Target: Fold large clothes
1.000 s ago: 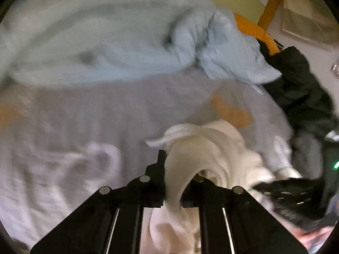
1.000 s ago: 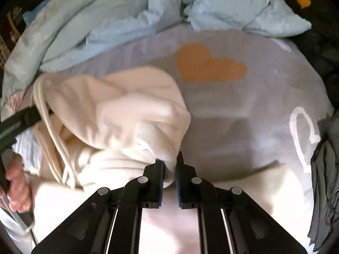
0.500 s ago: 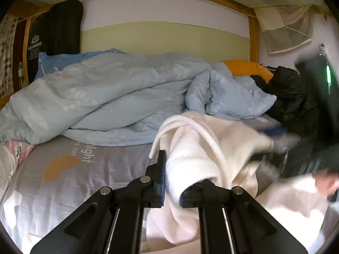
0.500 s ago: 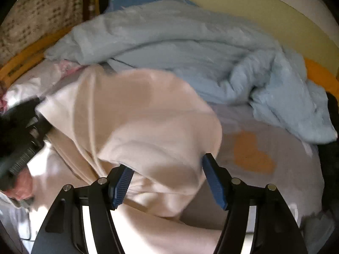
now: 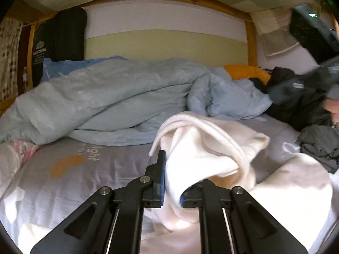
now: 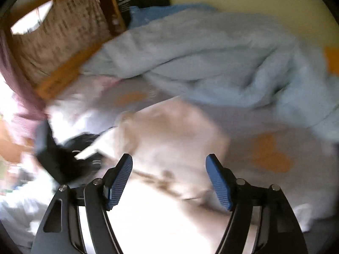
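Note:
A large cream-white garment lies bunched on the grey bedsheet. My left gripper is shut on a fold of it, and the cloth drapes over the right finger. A corded edge loops above the jaws. In the right wrist view the same garment spreads out below my right gripper. Its jaws are opening wide, with nothing between the blue pads. The right gripper also shows as a dark blur at the upper right of the left wrist view. The left gripper is the dark shape at the left.
A rumpled light blue duvet fills the back of the bed. An orange pillow and a black jacket sit at the back right. Dark grey clothes lie at the right edge. A wooden bed frame surrounds the bed.
My right gripper let go of the cream garment, spread its jaws wide and rose. My left gripper lifted and tilted up toward the headboard, still holding the cloth.

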A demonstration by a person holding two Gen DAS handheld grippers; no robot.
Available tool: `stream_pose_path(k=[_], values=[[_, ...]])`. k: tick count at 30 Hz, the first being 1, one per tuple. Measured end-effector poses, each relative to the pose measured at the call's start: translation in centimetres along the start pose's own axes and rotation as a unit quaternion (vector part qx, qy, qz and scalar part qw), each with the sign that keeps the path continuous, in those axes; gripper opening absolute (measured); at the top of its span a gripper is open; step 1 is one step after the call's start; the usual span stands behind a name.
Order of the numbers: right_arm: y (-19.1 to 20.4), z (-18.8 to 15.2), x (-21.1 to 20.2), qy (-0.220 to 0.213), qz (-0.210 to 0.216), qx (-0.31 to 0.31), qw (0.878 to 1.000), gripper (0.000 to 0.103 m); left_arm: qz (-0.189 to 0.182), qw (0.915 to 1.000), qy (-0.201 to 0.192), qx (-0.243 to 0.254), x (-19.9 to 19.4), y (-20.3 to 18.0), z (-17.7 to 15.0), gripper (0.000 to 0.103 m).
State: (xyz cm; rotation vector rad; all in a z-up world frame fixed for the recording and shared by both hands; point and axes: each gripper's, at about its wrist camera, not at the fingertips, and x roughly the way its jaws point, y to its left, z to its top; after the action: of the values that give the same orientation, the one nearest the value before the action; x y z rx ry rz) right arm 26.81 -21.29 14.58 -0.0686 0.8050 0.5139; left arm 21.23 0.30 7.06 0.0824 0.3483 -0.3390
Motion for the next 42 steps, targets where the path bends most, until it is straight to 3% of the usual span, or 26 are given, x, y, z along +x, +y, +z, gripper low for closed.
stream_pose_path(k=[4,9,12,13,14,15,16,18,19,20,23,25,28,34,37,40,42], values=[[0.1,3.7,3.9,0.009,-0.069,0.058,0.996,0.083,-0.001,0.9997,-0.013,0.019,-1.1,-1.1,-0.4,0.01],[-2.3,7.9,12.0,0.088,-0.01,0.186,0.979,0.083,0.002,0.9993,-0.015,0.035,-1.8,-2.0,-1.0,0.01],[0.1,8.6,14.6,0.109,-0.054,0.129,0.984,0.082,-0.001,0.9992,-0.016,0.035,-1.8,-1.9,-1.1,0.01],[1.3,8.6,15.2,0.116,-0.068,0.096,0.986,0.076,-0.002,0.9993,-0.015,0.033,-1.7,-1.7,-1.0,0.01],[2.1,8.4,15.7,0.125,-0.071,0.079,0.986,0.041,-0.003,0.9995,-0.013,0.03,-1.6,-1.5,-0.9,0.01],[2.7,7.9,16.1,0.147,-0.086,0.071,0.983,0.013,-0.002,0.9996,-0.009,0.026,-1.5,-1.4,-0.9,0.01],[2.7,7.3,15.6,0.142,-0.095,0.086,0.982,0.012,0.0,0.9997,-0.004,0.023,-1.4,-1.2,-0.9,0.015],[2.8,6.9,13.6,0.096,-0.113,0.096,0.984,0.011,0.006,0.9997,0.013,0.019,-1.5,-0.8,-0.8,0.035],[3.0,6.6,11.8,0.067,-0.122,0.096,0.986,0.01,0.016,0.9996,0.017,0.015,-1.8,-0.6,-0.9,0.062],[3.2,6.3,10.5,0.053,-0.123,0.095,0.986,0.01,0.028,0.9994,0.018,0.008,-2.4,-0.2,-1.0,0.077],[4.2,5.0,5.2,0.02,-0.107,0.103,0.989,0.01,0.038,0.9987,0.034,0.007,-4.0,0.8,-1.2,0.077],[5.3,3.7,1.7,0.012,-0.091,0.122,0.988,0.01,0.064,0.9963,0.049,0.027,-5.2,0.8,-1.5,0.079],[8.8,0.5,-3.4,-0.003,-0.069,0.116,0.991,0.01,0.058,0.9944,0.072,0.052,-7.7,0.2,-2.5,0.081],[13.4,-7.3,-8.3,-0.049,-0.094,0.109,0.988,0.01,0.093,0.9851,0.121,0.08,-11.7,-1.8,-6.2,0.085],[14.7,-12.4,-8.4,-0.065,-0.078,0.143,0.985,0.01,0.105,0.9848,0.131,0.045,-11.2,-1.3,-8.1,0.091],[15.7,-17.1,-6.3,-0.083,-0.135,0.136,0.978,0.011,0.095,0.9872,0.126,-0.022,-9.8,0.3,-8.9,0.096],[15.7,-19.6,-4.5,-0.072,-0.157,0.134,0.976,0.011,0.079,0.9861,0.132,-0.063,-8.9,1.4,-9.3,0.098]])
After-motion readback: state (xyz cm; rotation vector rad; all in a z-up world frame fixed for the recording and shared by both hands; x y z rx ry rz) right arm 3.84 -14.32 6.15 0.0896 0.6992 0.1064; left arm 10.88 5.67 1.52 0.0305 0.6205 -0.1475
